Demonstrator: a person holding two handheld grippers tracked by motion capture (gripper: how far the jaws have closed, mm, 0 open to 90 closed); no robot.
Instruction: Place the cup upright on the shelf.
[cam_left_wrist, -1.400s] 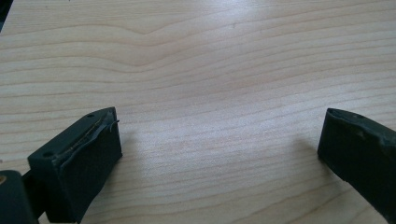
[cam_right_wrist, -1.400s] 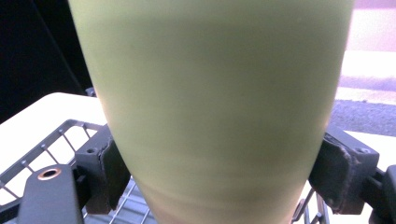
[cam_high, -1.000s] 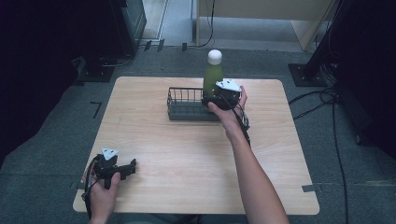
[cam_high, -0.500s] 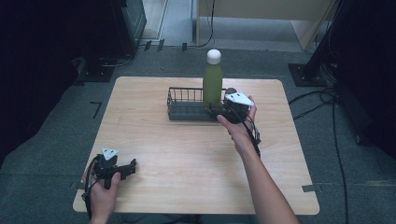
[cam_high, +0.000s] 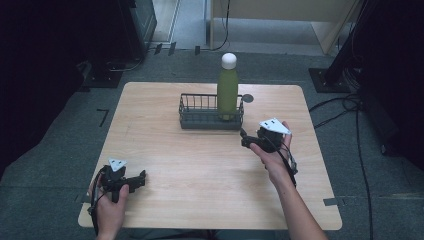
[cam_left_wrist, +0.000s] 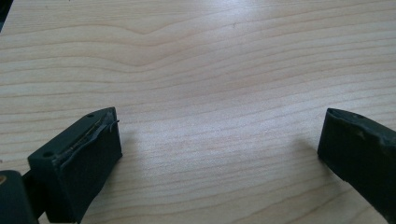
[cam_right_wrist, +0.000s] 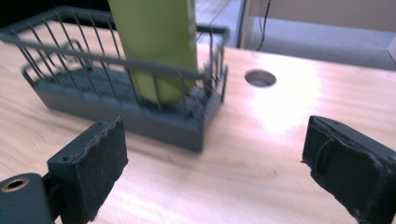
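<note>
Standing upright in the right end of the dark wire basket (cam_high: 211, 116), the tall green metal bottle with a white cap (cam_high: 227, 90) looks parked so the mesh keeps it from tipping. The right claw (cam_high: 246, 140) sits just in front of the basket on the pale wooden desk (cam_high: 200, 165), jaws apart with nothing between them, having just been opening. The left claw (cam_high: 141, 177) rests near the desk's front-left corner, also spread wide and empty, probably just idle.

Pale, smooth wood-grain table (cam_high: 165, 110); dark wire basket (cam_high: 200, 116) with matt base; smooth green bottle (cam_high: 227, 92), white cap.
</note>
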